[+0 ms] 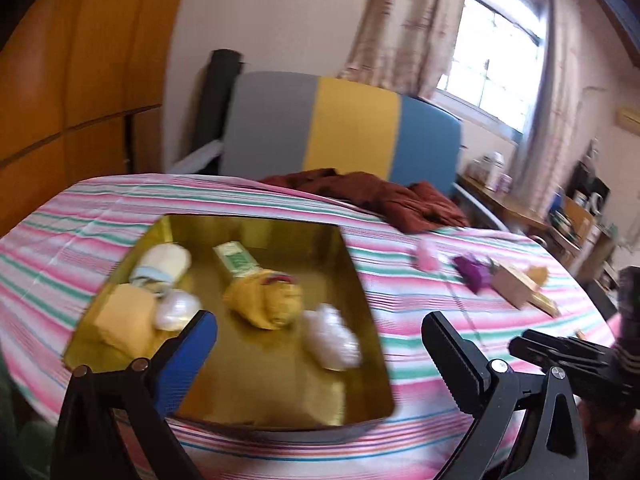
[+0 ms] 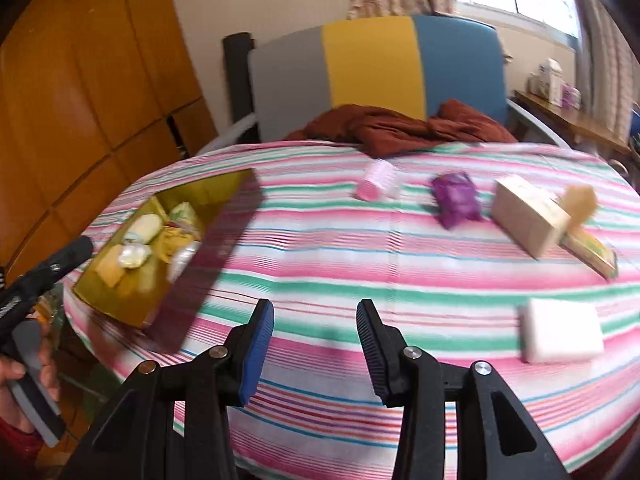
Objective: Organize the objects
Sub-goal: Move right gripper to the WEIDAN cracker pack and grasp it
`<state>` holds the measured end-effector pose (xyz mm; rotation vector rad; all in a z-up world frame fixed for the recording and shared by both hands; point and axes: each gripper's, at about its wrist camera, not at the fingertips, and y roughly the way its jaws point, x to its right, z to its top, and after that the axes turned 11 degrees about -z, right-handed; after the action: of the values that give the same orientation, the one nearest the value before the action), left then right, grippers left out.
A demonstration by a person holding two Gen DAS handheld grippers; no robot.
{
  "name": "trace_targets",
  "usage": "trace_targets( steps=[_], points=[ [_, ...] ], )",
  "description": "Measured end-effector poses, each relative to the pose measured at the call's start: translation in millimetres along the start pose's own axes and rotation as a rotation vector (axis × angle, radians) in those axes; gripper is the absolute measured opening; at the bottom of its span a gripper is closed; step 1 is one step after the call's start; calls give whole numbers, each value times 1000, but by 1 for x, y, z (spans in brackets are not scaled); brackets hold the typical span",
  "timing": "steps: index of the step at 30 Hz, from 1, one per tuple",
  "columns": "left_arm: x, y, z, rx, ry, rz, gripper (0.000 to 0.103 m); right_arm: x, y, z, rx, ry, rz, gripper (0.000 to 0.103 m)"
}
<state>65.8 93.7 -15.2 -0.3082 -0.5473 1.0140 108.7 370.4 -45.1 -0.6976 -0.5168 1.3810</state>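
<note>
A gold tin [image 1: 280,228] on the striped tablecloth holds a mustard cloth bundle [image 1: 264,300], a cream roll [image 1: 164,264], a green box [image 1: 236,258], a yellow block [image 1: 124,320] and white wrapped pieces [image 1: 332,340]. My left gripper [image 1: 318,320] hangs wide open over the tin's near side, holding nothing. My right gripper [image 2: 314,308] hovers above bare cloth with its jaws partly apart and nothing between them. Loose on the cloth lie a pink roll [image 2: 376,184], a purple packet [image 2: 456,196], a beige box [image 2: 528,216], a flat green-yellow box [image 2: 592,256] and a white block [image 2: 560,336].
A maroon cloth [image 2: 400,124] is bunched at the table's far edge, in front of a grey, yellow and blue chair back [image 2: 372,64]. A wooden wardrobe [image 2: 80,100] stands at the left. A hand [image 2: 24,368] holds the left gripper's handle beside the tin.
</note>
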Motion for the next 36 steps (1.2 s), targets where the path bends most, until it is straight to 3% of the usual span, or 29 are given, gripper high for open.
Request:
trace_targets(
  steps=[8,13,21,26,30,34,36],
  points=[
    [54,24,-6,-84,47,-110,103,79,-5,-11,2,71,-131,43],
    [85,41,-14,-136,101,-143,103,132,-6,-13,0,135,-228,43],
    [116,59,-23,-207,157,-172,103,195,5,-19,-28,223,-315,43],
    [128,65,-25,-224,165,-192,103,219,26,-26,-80,319,-298,43],
    [136,68,-25,-231,179,-196,103,202,32,-28,-93,366,-161,43],
    [144,78,-27,-246,179,-203,103,164,27,-24,-89,281,14,43],
    [150,86,-29,-270,170,-214,103,160,20,-19,-60,223,14,43]
  ],
)
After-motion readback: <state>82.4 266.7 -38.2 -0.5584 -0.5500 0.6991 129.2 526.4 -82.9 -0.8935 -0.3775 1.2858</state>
